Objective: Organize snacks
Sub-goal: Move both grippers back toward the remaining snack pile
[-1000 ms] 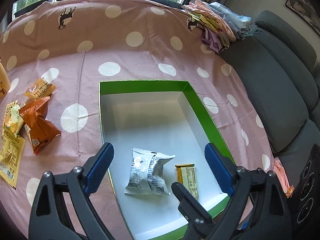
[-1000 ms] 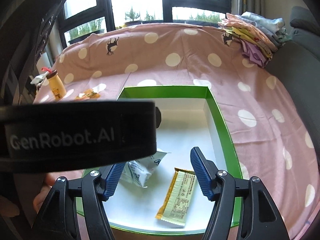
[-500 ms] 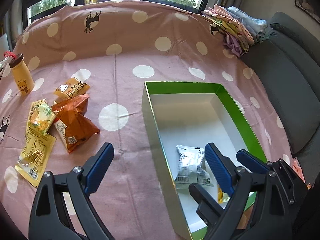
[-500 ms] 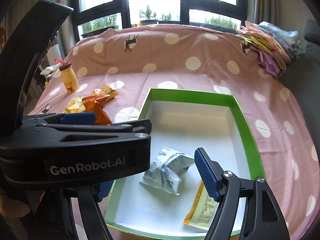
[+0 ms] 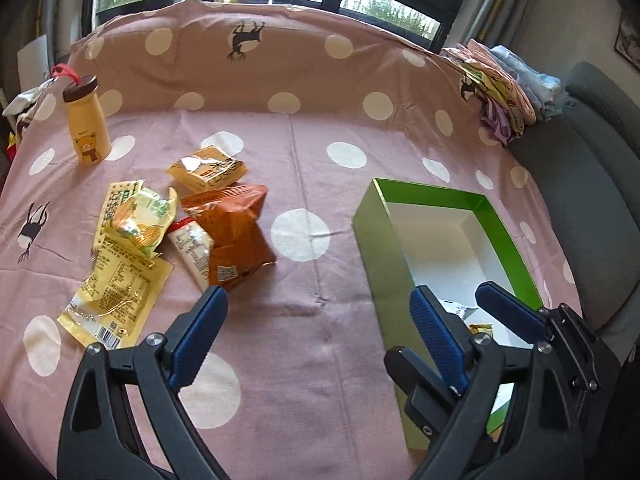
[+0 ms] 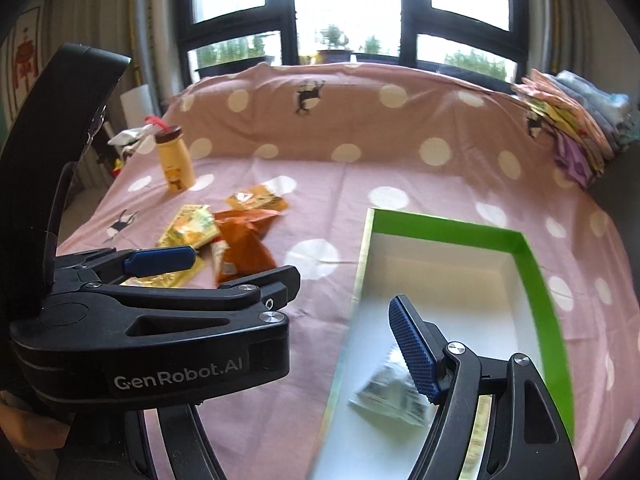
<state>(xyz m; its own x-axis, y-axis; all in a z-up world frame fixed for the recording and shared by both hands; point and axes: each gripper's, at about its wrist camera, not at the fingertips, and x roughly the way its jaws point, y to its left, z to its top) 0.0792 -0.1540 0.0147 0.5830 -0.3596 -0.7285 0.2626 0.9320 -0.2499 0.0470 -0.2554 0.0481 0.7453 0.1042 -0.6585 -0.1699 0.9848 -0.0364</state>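
Over the pink polka-dot cloth (image 5: 304, 148), the left gripper (image 5: 316, 316) hangs with its jaws spread wide and nothing between them, nose angled at the heap of loose snacks. Nearest its left fingertip sits the orange packet (image 5: 236, 232), which overlaps a white sachet (image 5: 192, 250), with a crumpled pale-green pack (image 5: 138, 220), a flat yellow sachet (image 5: 116, 300) and a yellow pack (image 5: 208, 170) crowded round. A yellow bottle (image 5: 88, 128) stands well apart at the back.

The right gripper (image 6: 304, 352) is empty too; its jaws have just been opening and stand parted above the green box (image 6: 548, 292), where a white packet (image 6: 388, 394) and a yellow bar (image 6: 480, 432) already lie.

Risks, then. These packets touch and overlap, so a close on the orange one could snag the sachet too, or skid the slick foil sideways. Both grippers are near each other at the box's near wall; a hasty swing could clip that wall and shunt the box, or knock tool against tool.
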